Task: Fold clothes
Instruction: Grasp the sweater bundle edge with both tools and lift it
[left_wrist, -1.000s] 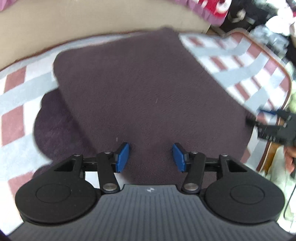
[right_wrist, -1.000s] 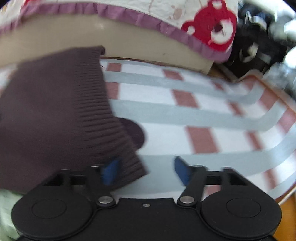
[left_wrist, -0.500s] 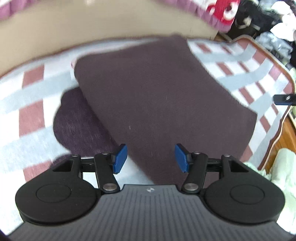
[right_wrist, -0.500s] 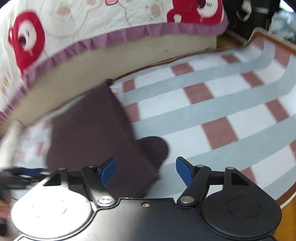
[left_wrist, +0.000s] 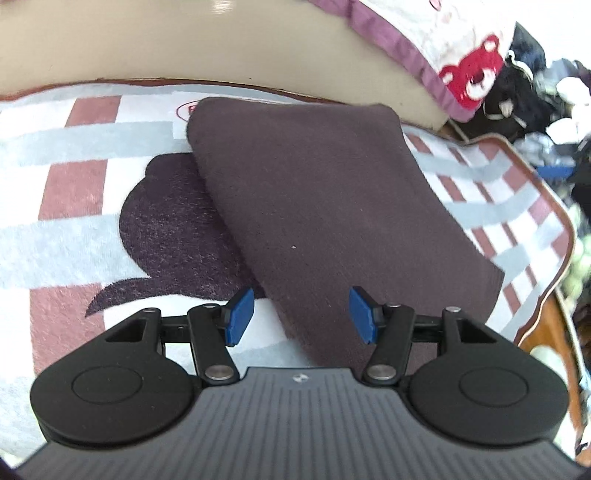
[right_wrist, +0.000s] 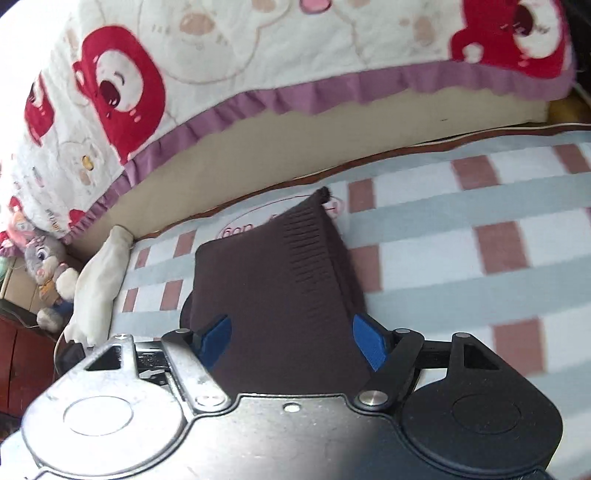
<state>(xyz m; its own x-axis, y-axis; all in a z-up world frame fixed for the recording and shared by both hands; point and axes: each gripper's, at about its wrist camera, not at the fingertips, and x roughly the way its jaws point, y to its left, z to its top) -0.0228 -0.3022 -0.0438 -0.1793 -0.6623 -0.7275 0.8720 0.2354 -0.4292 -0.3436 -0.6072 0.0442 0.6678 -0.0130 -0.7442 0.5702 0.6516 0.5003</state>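
Both tongs are spread wide and hold nothing: my left tongs (left_wrist: 301, 317) hover over the near edge of the dark knit garment (left_wrist: 332, 206), my right tongs (right_wrist: 291, 339) over its ribbed end. It lies on the checked blanket (left_wrist: 74, 177) as a neat folded rectangle; I judge little folding remains.

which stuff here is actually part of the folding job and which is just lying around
Part of the job:
folded brown sweater
checked blanket it lies on
left gripper, open
right gripper, open

Just lying about:
bear-print quilt
stuffed rabbit
white cloth
clutter pile
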